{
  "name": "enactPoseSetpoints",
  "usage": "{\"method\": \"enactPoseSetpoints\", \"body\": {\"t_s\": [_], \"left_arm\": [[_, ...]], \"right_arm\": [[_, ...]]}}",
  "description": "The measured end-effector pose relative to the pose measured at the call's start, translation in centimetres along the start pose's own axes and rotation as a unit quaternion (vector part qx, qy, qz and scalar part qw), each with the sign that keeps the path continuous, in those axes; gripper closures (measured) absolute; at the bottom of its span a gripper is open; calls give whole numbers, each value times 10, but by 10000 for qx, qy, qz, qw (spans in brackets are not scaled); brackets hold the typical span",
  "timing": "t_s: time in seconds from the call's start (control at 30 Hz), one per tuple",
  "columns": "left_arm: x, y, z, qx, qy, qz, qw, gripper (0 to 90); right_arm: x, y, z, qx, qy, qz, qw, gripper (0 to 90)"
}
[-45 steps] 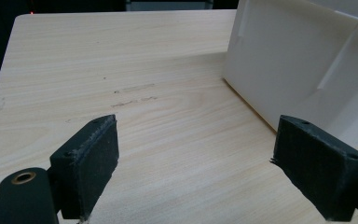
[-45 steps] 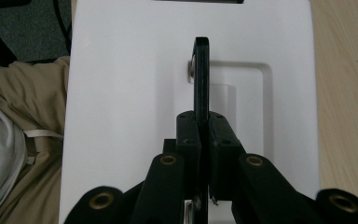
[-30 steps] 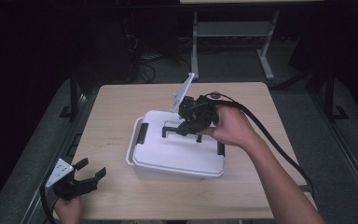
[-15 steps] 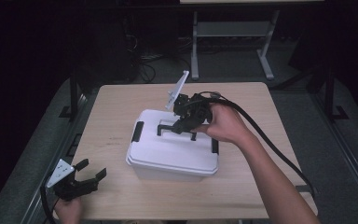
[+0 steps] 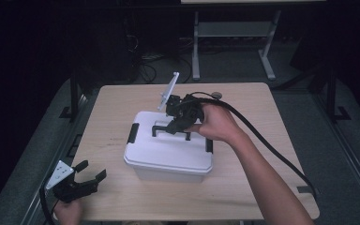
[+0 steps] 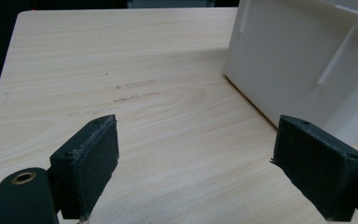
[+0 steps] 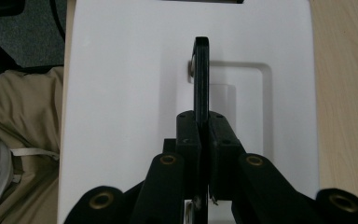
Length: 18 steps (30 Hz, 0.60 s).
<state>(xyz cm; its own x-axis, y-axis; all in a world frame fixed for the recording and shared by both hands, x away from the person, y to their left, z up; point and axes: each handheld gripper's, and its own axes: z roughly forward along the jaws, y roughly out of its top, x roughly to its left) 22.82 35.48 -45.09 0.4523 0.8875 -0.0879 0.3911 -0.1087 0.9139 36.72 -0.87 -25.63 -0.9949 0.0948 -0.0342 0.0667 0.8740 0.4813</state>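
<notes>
We see a light wooden table point(image 5: 243, 187), and on it, near the middle, a white lidded storage box point(image 5: 168, 157) with black latches at its ends. A black carrying handle point(image 7: 201, 74) stands upright from the recess in the lid. Our right gripper point(image 5: 177, 123) sits above the lid, its jaws pressed together on that handle, as the right gripper view shows edge-on. Our left gripper point(image 5: 86, 180) rests at the near left corner of the table, well apart from the box, its jaws spread wide with nothing between them; in the left gripper view the box wall rises just beyond its right pad point(image 6: 319, 170).
</notes>
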Motion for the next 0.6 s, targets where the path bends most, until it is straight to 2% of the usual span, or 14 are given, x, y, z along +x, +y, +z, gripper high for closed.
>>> {"method": "enactPoseSetpoints", "body": {"t_s": [0.27, 0.6], "left_arm": [[0, 0, 1, -4, -6, -14, 10000, 131], [1, 0, 0, -25, -4, -16, 10000, 130]], "right_arm": [[-4, 0, 11, 130, 19, -28, 9999, 846], [-9, 1, 16, 74, 11, 26, 10000, 845]]}}
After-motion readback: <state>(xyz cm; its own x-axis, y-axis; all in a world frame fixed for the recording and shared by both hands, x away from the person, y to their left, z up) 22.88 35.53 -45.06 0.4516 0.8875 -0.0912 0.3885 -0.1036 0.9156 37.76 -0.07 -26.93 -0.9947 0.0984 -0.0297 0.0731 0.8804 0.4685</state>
